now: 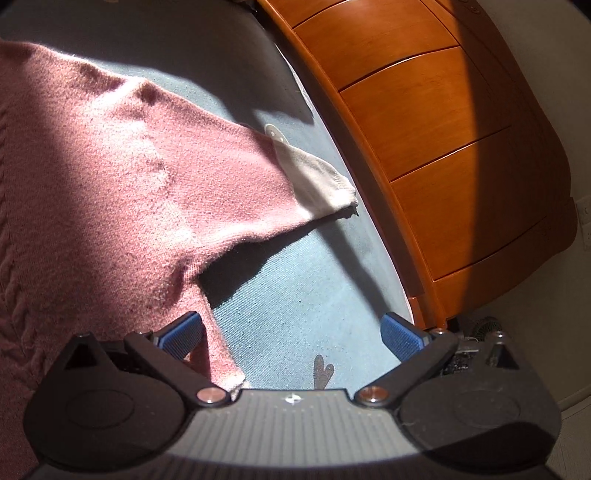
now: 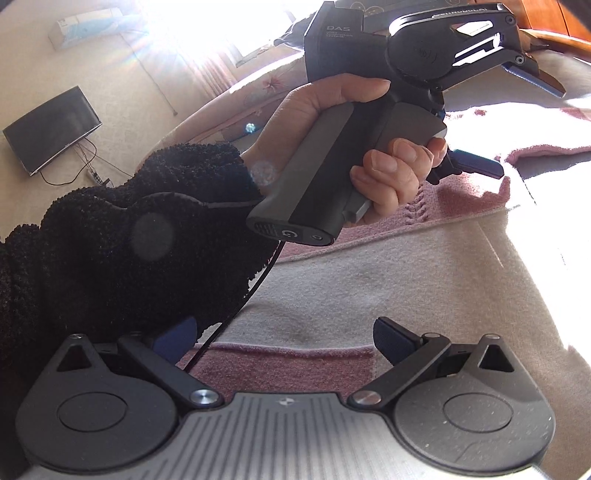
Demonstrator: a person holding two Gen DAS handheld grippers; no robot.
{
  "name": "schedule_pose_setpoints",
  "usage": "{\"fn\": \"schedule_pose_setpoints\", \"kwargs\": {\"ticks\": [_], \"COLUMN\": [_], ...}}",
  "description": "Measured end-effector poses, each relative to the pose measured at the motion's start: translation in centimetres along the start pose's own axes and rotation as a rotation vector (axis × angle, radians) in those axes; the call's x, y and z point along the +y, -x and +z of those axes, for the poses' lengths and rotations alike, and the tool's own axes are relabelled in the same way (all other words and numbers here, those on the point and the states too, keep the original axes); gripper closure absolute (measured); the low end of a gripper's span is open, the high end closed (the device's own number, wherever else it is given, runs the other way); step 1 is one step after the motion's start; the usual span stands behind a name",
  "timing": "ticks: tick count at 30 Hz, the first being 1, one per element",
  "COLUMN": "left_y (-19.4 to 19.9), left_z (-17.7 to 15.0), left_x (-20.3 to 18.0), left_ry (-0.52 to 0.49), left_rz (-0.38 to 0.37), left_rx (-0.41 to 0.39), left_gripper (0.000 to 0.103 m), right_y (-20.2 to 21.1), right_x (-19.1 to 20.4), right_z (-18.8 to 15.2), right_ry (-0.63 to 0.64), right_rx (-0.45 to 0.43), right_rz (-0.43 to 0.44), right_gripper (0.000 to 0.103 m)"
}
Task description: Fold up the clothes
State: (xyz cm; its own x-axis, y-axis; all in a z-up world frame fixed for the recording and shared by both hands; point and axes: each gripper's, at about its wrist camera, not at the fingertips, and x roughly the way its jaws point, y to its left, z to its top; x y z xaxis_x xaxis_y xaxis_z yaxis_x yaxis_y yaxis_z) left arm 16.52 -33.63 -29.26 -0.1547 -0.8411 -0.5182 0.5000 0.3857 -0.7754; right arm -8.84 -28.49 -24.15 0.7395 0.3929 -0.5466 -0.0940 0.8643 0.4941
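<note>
A pink knit sweater point(image 1: 122, 173) lies spread on a blue-grey surface point(image 1: 295, 288). Its sleeve stretches right and ends in a cream cuff point(image 1: 317, 181). My left gripper point(image 1: 291, 336) is open, hovering near the sweater's side edge; its left pad point(image 1: 181, 334) is over the pink knit, its right pad point(image 1: 402, 339) over bare surface. In the right wrist view the sweater shows a wide cream band point(image 2: 369, 280) and a pink strip point(image 2: 280, 362). My right gripper point(image 2: 284, 339) is open above them, holding nothing. Ahead, a hand point(image 2: 388, 173) in a black fuzzy sleeve holds the left gripper point(image 2: 517, 122).
A wooden chest of drawers point(image 1: 443, 129) borders the surface on the right. A black cable point(image 2: 236, 310) hangs from the left gripper's handle across my right gripper's left side. A dark screen point(image 2: 51, 129) and an air conditioner point(image 2: 88, 27) are on the far wall.
</note>
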Motion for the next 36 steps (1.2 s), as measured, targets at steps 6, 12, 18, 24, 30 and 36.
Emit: {"fn": "schedule_pose_setpoints", "kwargs": {"ticks": [6, 12, 18, 24, 30, 36], "left_y": [1.7, 1.0, 0.0, 5.4, 5.3, 0.1], "left_z": [0.6, 2.0, 2.2, 2.2, 6.0, 8.6], "left_x": [-0.7, 1.1, 0.3, -0.7, 1.6, 3.8], "left_ry": [-0.01, 0.031, -0.002, -0.042, 0.025, 0.007], "left_rz": [-0.026, 0.025, 0.061, 0.129, 0.111, 0.174], "left_rx": [-0.06, -0.095, -0.081, -0.161, -0.235, -0.231], "left_gripper": [0.001, 0.001, 0.001, 0.001, 0.001, 0.001], "right_y": [0.0, 0.1, -0.1, -0.1, 0.0, 0.0], "right_x": [-0.2, 0.1, -0.5, -0.3, 0.1, -0.7], "right_z": [0.0, -0.1, -0.1, -0.2, -0.2, -0.2], "right_ry": [-0.008, -0.007, -0.026, -0.012, 0.003, -0.016], "right_rx": [-0.002, -0.001, -0.004, -0.006, 0.005, 0.009], "right_rz": [-0.004, 0.0, -0.02, -0.027, -0.019, -0.023], "right_gripper": [0.0, 0.0, 0.0, 0.0, 0.0, 0.0]}}
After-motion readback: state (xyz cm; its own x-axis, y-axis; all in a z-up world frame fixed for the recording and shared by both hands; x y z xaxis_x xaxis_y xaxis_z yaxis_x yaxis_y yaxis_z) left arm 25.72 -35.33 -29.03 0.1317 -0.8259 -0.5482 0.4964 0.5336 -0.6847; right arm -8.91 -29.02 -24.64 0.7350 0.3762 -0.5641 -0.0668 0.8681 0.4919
